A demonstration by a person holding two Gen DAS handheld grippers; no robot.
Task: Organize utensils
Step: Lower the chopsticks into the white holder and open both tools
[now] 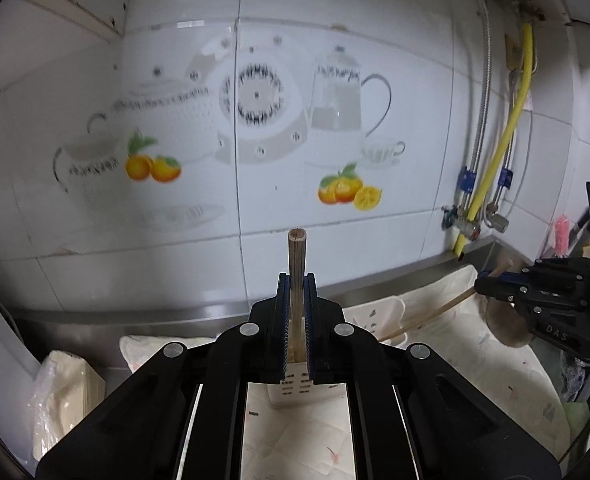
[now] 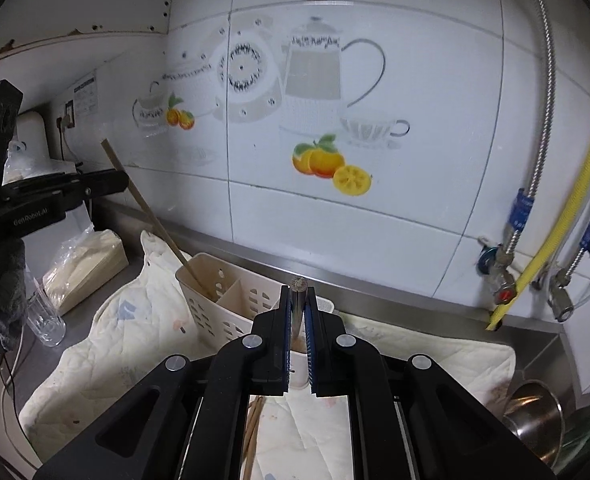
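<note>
Task status: in progress. The left gripper (image 1: 296, 312) is closed on a wooden chopstick (image 1: 296, 264), whose lower end stands in the left compartment of the white utensil caddy (image 2: 231, 276). The right gripper (image 2: 299, 320) is closed narrowly on a wooden ladle (image 1: 507, 322), not yet stowed. Loose chopsticks (image 2: 253, 428) remain on the cloth (image 2: 107, 344).

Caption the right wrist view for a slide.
Right gripper clamps a wooden utensil handle above the white utensil holder; left gripper lowers a chopstick into its compartment.
</note>
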